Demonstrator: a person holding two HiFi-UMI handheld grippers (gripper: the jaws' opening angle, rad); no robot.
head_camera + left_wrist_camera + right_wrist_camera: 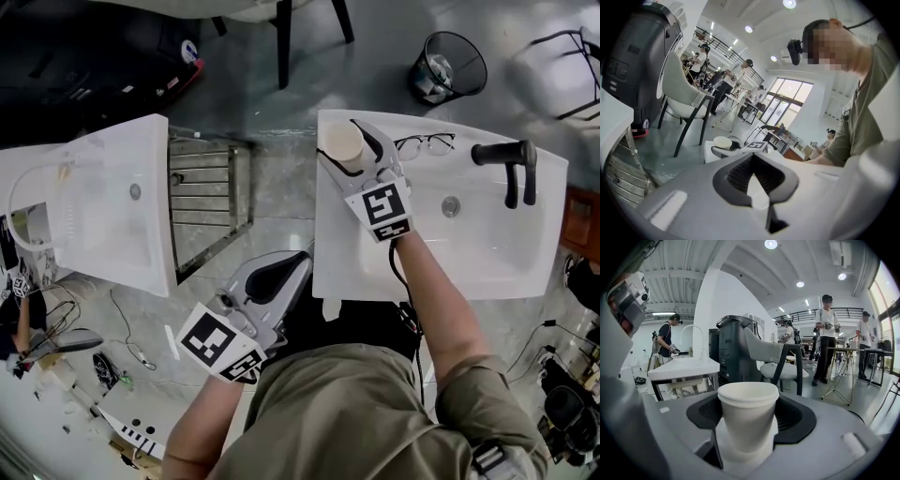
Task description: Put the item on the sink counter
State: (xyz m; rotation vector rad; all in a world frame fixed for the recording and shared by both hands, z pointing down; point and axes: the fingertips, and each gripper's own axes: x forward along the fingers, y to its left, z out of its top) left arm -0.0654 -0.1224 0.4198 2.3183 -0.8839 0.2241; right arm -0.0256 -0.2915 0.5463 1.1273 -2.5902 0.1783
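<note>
Cup point(746, 423) stands upright over the counter's point(337, 255) back corner, pinched by the right claw point(345, 141), evidently so it lands without tipping.

the right gripper point(345, 150) was held out ahead of the body on an extended right forearm point(429, 291), with its marker cube point(385, 208) turned upward toward the head. its jaws were set wide and closed against the sides of a paper cup point(747, 418), which was gripped upright between them. the left gripper point(298, 261) was carried nearer the torso, angled forward and toward the right, its marker cube point(221, 343) seen just ahead of the bent left forearm point(202, 427). its jaws were brought together at the tips, and nothing was seen between them.
</note>
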